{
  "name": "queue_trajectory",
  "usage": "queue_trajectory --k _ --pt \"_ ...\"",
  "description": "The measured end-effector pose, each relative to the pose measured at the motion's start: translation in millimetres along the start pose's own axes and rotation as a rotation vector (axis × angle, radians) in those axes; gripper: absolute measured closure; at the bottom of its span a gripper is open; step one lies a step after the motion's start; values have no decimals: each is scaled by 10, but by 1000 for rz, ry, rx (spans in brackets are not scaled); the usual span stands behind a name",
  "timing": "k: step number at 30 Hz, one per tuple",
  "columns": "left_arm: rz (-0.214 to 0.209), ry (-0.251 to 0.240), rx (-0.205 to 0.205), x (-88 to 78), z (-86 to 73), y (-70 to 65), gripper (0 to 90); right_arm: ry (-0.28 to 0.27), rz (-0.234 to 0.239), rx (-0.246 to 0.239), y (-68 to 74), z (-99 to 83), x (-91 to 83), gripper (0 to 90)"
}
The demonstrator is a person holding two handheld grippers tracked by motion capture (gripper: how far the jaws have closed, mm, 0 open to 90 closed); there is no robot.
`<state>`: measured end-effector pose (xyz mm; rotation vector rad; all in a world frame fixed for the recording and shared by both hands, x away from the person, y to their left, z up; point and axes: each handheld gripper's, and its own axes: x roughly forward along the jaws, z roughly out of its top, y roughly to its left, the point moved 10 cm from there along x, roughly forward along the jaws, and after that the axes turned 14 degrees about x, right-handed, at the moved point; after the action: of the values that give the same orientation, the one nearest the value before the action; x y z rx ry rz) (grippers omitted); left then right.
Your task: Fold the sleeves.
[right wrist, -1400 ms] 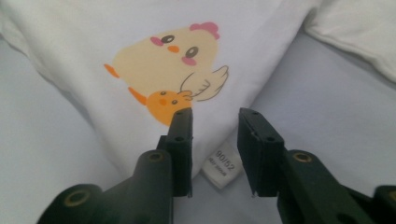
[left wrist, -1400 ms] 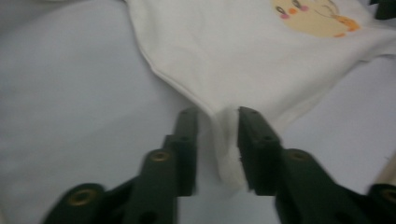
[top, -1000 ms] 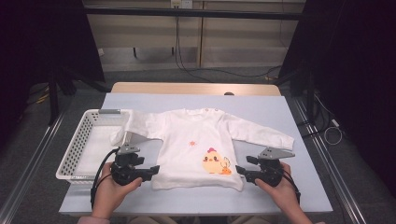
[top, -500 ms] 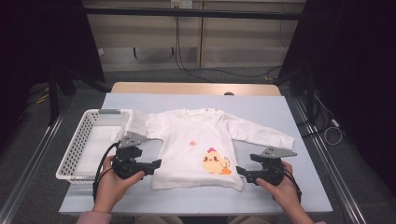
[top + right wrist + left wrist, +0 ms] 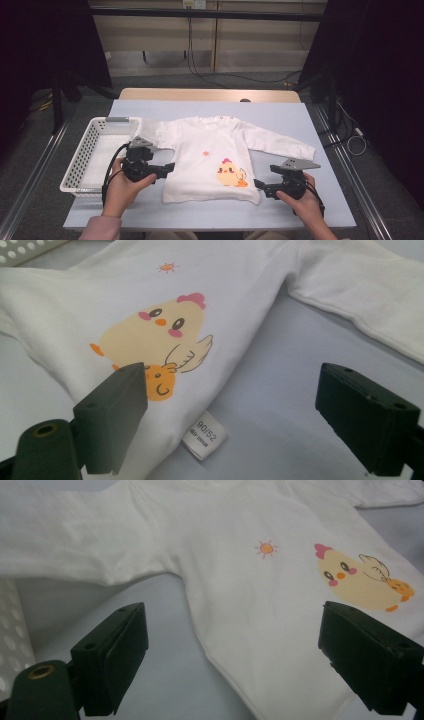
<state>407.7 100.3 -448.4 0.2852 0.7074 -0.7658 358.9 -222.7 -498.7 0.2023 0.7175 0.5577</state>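
Observation:
A white long-sleeved baby shirt (image 5: 210, 155) with a yellow chick print (image 5: 229, 173) lies flat, front up, on the pale blue table (image 5: 280, 117). My left gripper (image 5: 169, 168) hovers at the shirt's left side seam. Its jaws have just been opening and are open; in the left gripper view (image 5: 230, 615) the shirt's edge (image 5: 210, 650) lies beneath them, untouched. My right gripper (image 5: 257, 185) sits by the hem's right corner, open too, its jaws also just opened. In the right gripper view (image 5: 230, 372) the side seam with its size label (image 5: 204, 435) lies under the gap, not pinched.
A white perforated basket (image 5: 82, 155) stands at the table's left edge, and the shirt's left sleeve (image 5: 147, 130) reaches its far corner. The right sleeve (image 5: 280, 145) stretches toward the table's right side. Dark stands and cables lie beyond the table.
My left hand has lifted its gripper a little and carried it farther along the shirt's left side. The right hand has stayed put. The shirt lies as before.

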Motion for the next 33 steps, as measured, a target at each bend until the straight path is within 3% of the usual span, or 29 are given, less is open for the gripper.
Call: queue_trajectory --k 1,10,12,14,15,17,18,19,21,22,23,24,25,33 --pt "1 -5 -16 -1 20 1 128 0 -3 3 -3 0 -2 126" --pt "11 15 -2 -24 105 103 127 -1 4 -4 -2 -1 -11 101" --pt "6 48 40 -49 90 151 127 -1 5 -7 3 -4 -16 100" --pt "17 10 -7 -33 146 151 124 -2 7 -6 -1 -2 -23 94" --pt "16 35 25 -49 134 176 123 -3 4 -9 -7 -2 -26 90" --pt "20 17 3 -39 178 180 123 -3 10 -7 -6 -4 -27 90" --pt "9 50 42 -62 158 206 123 -4 10 -7 -7 -6 -26 90" --pt "25 14 1 -43 207 202 123 -2 8 -4 -7 -9 -27 90" --pt "22 48 43 -64 191 256 123 -4 13 -7 -1 -7 -30 90" --pt "31 17 -2 -40 230 252 123 -6 12 -8 -3 -6 -33 89" --pt "29 47 34 -56 207 287 123 -8 9 -10 -9 -3 -37 88" --pt "24 53 38 -61 206 301 123 -7 10 -4 -9 -5 -41 86" --pt "41 27 -10 -37 234 297 123 -9 11 -6 -12 -4 -45 86" --pt "56 29 -17 -55 271 419 123 -18 16 -6 -10 -1 -61 80"
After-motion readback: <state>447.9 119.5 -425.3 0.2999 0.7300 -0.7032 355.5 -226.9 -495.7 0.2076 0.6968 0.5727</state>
